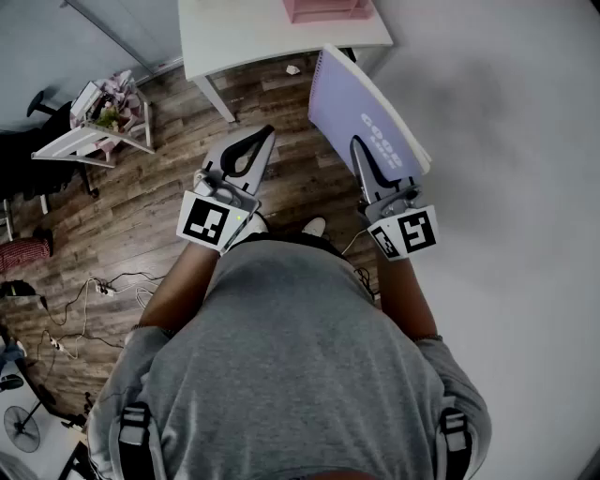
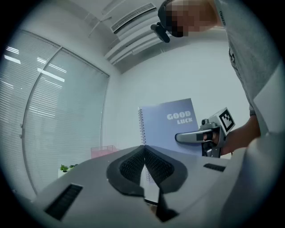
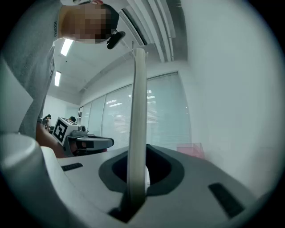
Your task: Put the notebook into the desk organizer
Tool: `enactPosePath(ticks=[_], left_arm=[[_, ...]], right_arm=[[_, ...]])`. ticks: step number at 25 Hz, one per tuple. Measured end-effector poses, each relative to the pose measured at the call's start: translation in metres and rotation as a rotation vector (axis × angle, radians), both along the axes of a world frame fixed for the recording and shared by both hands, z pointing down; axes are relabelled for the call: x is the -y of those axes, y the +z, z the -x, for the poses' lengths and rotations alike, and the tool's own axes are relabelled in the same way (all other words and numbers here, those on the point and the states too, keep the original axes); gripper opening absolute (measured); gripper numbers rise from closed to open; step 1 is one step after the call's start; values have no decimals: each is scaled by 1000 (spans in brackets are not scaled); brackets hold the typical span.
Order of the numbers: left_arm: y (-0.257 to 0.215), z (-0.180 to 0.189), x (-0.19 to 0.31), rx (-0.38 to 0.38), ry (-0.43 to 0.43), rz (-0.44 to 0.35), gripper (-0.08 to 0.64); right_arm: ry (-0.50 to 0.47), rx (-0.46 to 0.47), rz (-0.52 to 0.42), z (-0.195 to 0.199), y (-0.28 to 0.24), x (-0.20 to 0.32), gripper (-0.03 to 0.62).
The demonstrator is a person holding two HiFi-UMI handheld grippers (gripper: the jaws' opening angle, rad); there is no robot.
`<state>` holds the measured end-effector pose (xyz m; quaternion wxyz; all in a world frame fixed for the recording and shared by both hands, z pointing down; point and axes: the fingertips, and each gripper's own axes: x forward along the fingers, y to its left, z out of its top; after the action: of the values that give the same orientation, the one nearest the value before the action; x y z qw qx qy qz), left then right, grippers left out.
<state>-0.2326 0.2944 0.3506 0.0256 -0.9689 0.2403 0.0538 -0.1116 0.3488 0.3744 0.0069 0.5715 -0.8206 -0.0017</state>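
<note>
Wood-plank floor (image 1: 141, 234) fills most of the head view, seen from above past my own grey-shirted shoulders; a white desk (image 1: 244, 37) crosses the top of that view, its near edge facing me; a pale wall runs along my right.

The lavender spiral notebook (image 1: 370, 117) is off the desk and in the air, standing on edge in front of my right arm; its long axis runs from my claw forward toward the desk's near edge, the spiral side leading, the printed cover turned toward my left.

The pink desk organizer (image 1: 328, 9) sits toward the right end of the desk, ahead of the notebook and slightly to its left; I judge the coming move a carry forward and over the desk edge, and I see nothing standing between.

My right gripper (image 1: 361, 148) is clamped tight on the notebook's near edge, the pages pinched thin between the pads; it is the nearer claw to the organizer.

My left gripper (image 1: 265, 134) is pressed closed with nothing in it, beside the notebook but apart from it.

A small cart with plants (image 1: 98, 117) and loose cables (image 1: 94, 291) lie well off to my left.
</note>
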Motion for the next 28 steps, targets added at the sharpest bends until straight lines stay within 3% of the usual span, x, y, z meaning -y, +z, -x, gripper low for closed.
enactPosePath(ticks=[6,11,16,22,25,28], left_arm=[[4,2,-11,-16,14,30,18],[-1,4,-15,-21,-25,-9,18],[3,-3,-16,-23,-29,23,19],[12,-19,-26,55,-30,54,20],[5,-34,-33,20,-28,26,20],[4,-50,-40,34,-31,22,20]], right_arm=[[19,2,4,-2,2,-7,40],[23,10,4,-8,4,-12,40],[19,-7,10,-13,5,-20,40],[15,-14,19,-29,8,-31,40],[10,-10,17,-43,7,-40,41],[-6,-1,18,-59,9,-48,40]])
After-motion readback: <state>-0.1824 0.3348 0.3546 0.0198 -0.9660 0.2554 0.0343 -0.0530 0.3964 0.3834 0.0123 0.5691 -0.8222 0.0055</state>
